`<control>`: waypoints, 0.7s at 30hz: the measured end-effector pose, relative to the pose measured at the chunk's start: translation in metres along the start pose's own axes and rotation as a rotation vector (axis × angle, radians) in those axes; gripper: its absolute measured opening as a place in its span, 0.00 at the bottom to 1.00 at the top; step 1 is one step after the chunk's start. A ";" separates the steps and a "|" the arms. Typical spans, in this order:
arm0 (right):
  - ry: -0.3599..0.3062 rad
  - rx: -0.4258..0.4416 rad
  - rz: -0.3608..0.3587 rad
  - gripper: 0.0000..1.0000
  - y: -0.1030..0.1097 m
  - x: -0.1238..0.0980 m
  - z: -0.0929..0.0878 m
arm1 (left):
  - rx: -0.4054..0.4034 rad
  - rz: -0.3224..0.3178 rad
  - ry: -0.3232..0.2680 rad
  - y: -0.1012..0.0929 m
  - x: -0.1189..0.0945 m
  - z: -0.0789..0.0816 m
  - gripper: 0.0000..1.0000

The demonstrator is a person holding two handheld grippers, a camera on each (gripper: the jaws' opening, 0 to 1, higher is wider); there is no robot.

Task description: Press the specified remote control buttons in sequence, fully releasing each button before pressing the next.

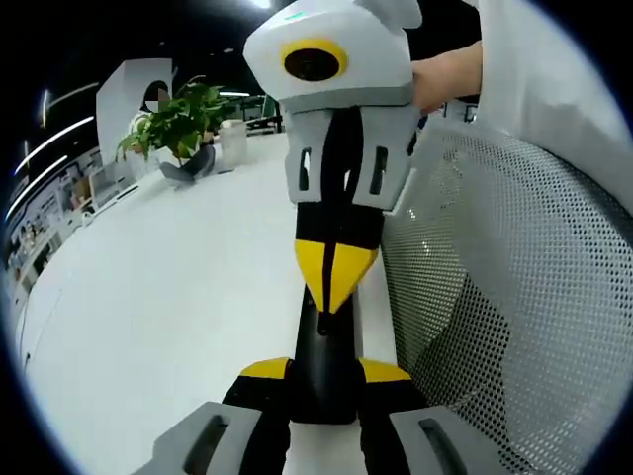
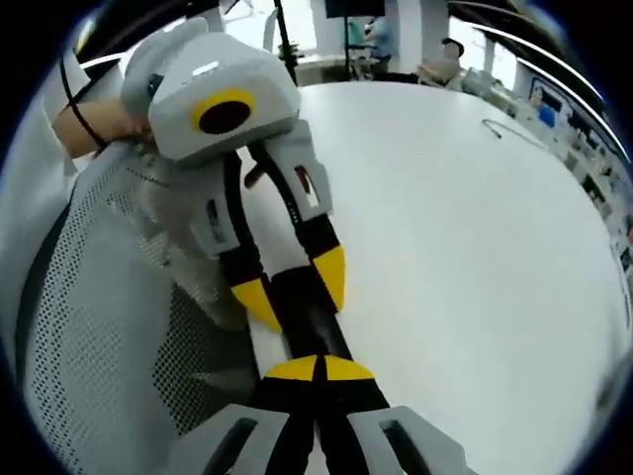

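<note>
Left tool (image 1: 324, 371) pinches the black remote (image 1: 321, 356); right tool (image 2: 318, 368), pressed together, covers its far end. Buttons, lettering unreadable.

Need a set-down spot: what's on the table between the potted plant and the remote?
Nothing: in the left gripper view the white table lies bare between the plant and the remote.

White table (image 2: 475, 247) lies open — mesh chair back (image 1: 514, 297) crowds its near edge.
</note>
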State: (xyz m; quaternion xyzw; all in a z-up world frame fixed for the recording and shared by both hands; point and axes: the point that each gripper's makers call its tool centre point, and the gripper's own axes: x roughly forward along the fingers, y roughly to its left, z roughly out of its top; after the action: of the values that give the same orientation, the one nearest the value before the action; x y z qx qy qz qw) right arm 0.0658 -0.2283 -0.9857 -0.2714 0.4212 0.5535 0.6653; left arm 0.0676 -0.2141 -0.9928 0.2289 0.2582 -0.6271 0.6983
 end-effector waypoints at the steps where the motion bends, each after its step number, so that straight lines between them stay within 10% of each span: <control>1: 0.007 -0.003 -0.001 0.00 0.000 0.000 0.000 | 0.000 0.000 0.000 0.000 0.000 0.000 0.24; 21: -0.029 -0.070 -0.074 0.00 -0.002 0.000 0.005 | -0.004 0.005 -0.002 0.000 0.001 0.001 0.24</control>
State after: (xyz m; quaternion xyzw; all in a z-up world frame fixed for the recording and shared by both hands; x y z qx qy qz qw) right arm 0.0692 -0.2251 -0.9834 -0.3019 0.3816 0.5468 0.6813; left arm 0.0680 -0.2153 -0.9932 0.2276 0.2582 -0.6252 0.7005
